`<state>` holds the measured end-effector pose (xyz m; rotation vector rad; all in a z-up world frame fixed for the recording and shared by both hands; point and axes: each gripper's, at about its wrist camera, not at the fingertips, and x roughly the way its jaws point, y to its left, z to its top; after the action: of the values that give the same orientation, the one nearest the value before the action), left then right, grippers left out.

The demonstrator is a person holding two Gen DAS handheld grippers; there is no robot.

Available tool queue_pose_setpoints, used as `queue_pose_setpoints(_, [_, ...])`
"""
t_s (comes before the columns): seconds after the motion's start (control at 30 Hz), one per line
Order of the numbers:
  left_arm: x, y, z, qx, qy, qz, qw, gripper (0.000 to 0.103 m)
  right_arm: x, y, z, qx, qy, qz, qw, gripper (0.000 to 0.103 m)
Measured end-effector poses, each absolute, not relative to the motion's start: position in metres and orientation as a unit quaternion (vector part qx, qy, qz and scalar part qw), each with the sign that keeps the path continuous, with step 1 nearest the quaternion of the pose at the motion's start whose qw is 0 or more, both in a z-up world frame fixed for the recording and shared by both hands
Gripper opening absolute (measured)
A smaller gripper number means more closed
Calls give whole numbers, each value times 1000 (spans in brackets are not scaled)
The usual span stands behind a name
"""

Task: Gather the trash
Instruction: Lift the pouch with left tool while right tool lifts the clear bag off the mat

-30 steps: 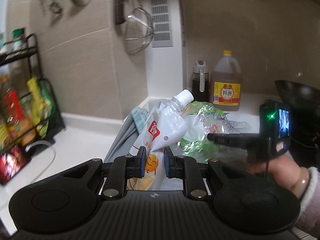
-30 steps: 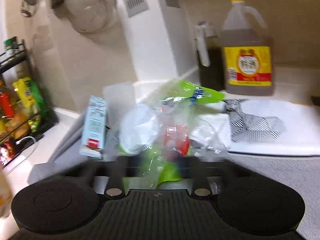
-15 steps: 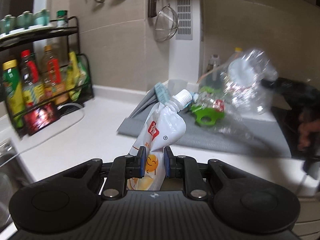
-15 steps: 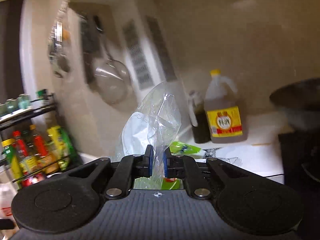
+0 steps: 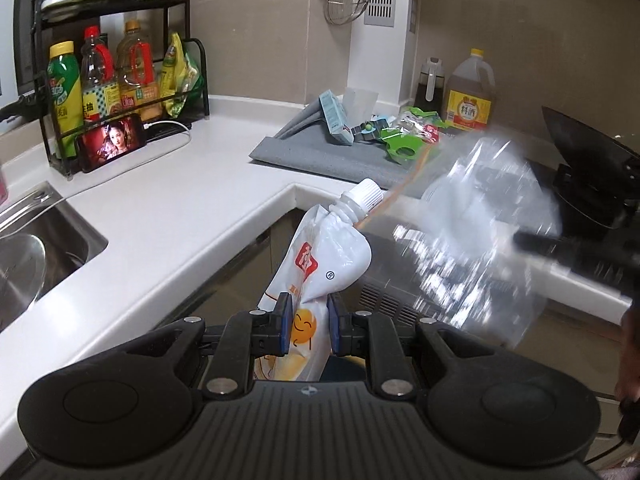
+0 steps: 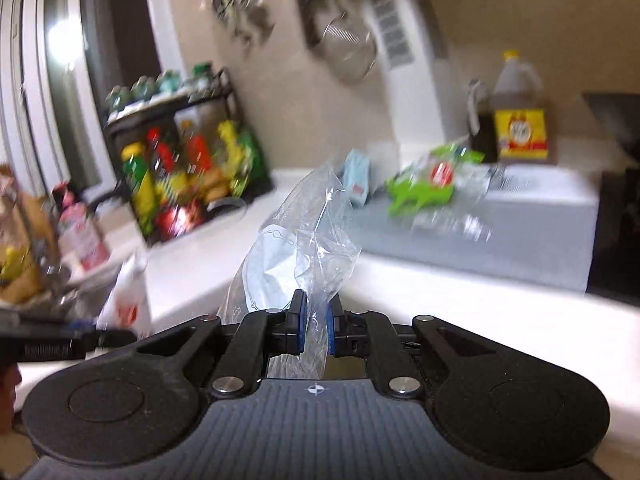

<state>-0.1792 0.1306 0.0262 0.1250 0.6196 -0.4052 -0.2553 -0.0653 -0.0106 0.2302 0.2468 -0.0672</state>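
Note:
My left gripper [image 5: 307,326] is shut on a white squeeze pouch [image 5: 324,256] with a white screw cap, held in the air in front of the counter corner. My right gripper [image 6: 314,326] is shut on a clear plastic bag [image 6: 296,256] with something white inside; the bag also shows blurred in the left wrist view [image 5: 480,240], to the right of the pouch. More trash lies on a grey mat [image 5: 320,152] on the far counter: a green wrapper [image 5: 404,150], a light blue carton [image 5: 334,116] and clear wrappers.
A white L-shaped counter [image 5: 180,208] with a steel sink [image 5: 36,248] at left. A black rack of bottles [image 5: 116,76] and a phone [image 5: 110,142] stand at the back. An oil jug [image 5: 470,96] and a dark wok [image 5: 580,160] are at right.
Both grippers have pulled back from the mat and away from the counter, carrying the pouch and the clear bag. The right gripper has swung left and lower.

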Motion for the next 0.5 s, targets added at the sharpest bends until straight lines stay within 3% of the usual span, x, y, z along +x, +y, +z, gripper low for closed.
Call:
queue_pose_setpoints(0.2, [-194, 135, 19, 43, 311, -209, 926, 20, -252, -37, -33, 102, 182, -23, 978, 11])
queue_pose_setpoints(0.5, [-198, 136, 14, 44, 316, -212, 924, 20, -249, -24, -37, 77, 199, -19, 977, 11])
